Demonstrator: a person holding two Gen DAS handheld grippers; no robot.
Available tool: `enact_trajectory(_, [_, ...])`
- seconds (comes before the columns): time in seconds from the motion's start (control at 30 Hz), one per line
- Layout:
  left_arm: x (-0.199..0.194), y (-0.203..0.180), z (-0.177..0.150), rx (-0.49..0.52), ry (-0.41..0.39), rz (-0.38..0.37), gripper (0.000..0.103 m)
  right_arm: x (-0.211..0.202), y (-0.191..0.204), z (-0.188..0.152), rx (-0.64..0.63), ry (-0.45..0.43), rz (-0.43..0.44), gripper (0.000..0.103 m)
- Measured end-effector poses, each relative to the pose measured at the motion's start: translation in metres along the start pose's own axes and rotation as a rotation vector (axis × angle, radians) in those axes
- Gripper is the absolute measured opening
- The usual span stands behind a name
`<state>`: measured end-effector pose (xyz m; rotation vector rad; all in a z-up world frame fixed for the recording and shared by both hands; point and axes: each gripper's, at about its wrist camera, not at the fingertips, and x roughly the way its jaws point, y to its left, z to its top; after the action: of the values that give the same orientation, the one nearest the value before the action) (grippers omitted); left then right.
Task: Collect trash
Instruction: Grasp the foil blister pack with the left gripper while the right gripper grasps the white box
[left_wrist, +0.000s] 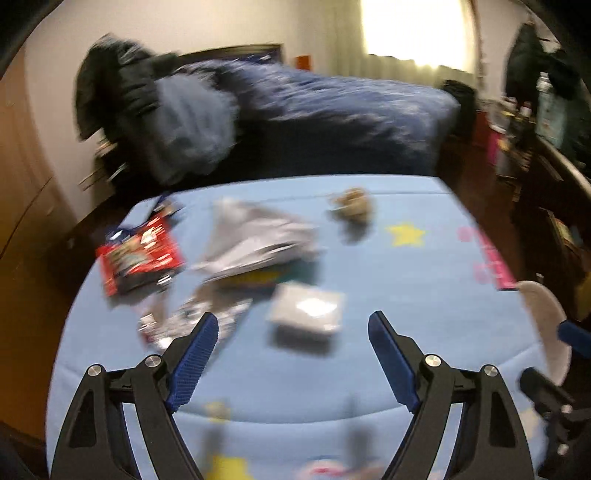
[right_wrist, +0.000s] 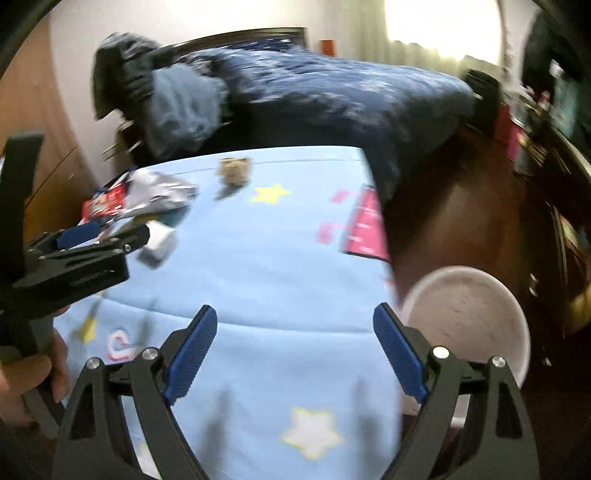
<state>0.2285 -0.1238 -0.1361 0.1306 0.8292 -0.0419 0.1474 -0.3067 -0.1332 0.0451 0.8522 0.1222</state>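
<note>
Closest to me, the left gripper (left_wrist: 291, 328) hangs above the near part of a light blue blanket (left_wrist: 406, 295) printed with stars, its blue-padded fingers (left_wrist: 195, 362) spread wide with nothing between them. The right gripper (right_wrist: 295, 325) is beside it, just as wide apart and just as bare, over the blanket's right-hand side. At its right edge, off the blanket and down toward the dark floor, stands a round white bin (right_wrist: 465, 317), its rim showing pale against the wood.

Just past the left gripper's fingertips the trash begins. A small grey-white box (left_wrist: 306, 310) lies flat on the blanket, almost straight ahead. To its left, near the left finger, is some crinkled silvery foil (left_wrist: 192, 321), too blurred to say more. Farther on sits a red snack packet (left_wrist: 140, 258), and next to it a big crumpled silver wrapper (left_wrist: 255, 236) lying over something yellow and teal. Beyond these, apart from the rest and near a yellow star, is a brownish crumpled lump (left_wrist: 352, 206).

Behind the blanket rises a bed with a dark blue duvet (left_wrist: 332, 110), a pale blue garment and a black jacket (left_wrist: 114, 81) heaped at its left end. A bright curtained window (left_wrist: 413, 29) glares at the far wall.
</note>
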Motion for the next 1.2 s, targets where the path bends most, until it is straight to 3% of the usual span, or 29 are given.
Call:
enact_trajectory(0.13, [0.013, 0.041, -0.009, -0.064, 0.033, 0.053, 0.083, 0.012, 0.031, 0.012, -0.063, 0.005, 0.033, 0.087])
enact_trajectory(0.27, [0.027, 0.064, -0.011, -0.075, 0.059, 0.054, 0.083, 0.029, 0.055, 0.022, -0.11, 0.019, 0.048, 0.088])
enact_trajectory(0.73, [0.07, 0.071, 0.004, 0.035, 0.103, -0.043, 0.083, 0.067, 0.077, 0.035, -0.148, 0.058, 0.046, 0.088])
enact_trajectory(0.8, [0.069, 0.073, 0.004, 0.033, 0.094, -0.069, 0.066, 0.069, 0.079, 0.036, -0.151, 0.058, 0.049, 0.088])
enact_trajectory(0.87, [0.069, 0.074, 0.005, 0.024, 0.093, -0.068, 0.06, 0.072, 0.08, 0.039, -0.152, 0.061, 0.051, 0.088])
enact_trajectory(1.0, [0.06, 0.08, 0.003, 0.009, 0.066, -0.054, 0.06, 0.077, 0.087, 0.042, -0.163, 0.055, 0.071, 0.088])
enact_trajectory(1.2, [0.037, 0.115, 0.001, -0.106, 0.017, -0.04, 0.06, 0.1, 0.108, 0.053, -0.221, 0.066, 0.099, 0.088])
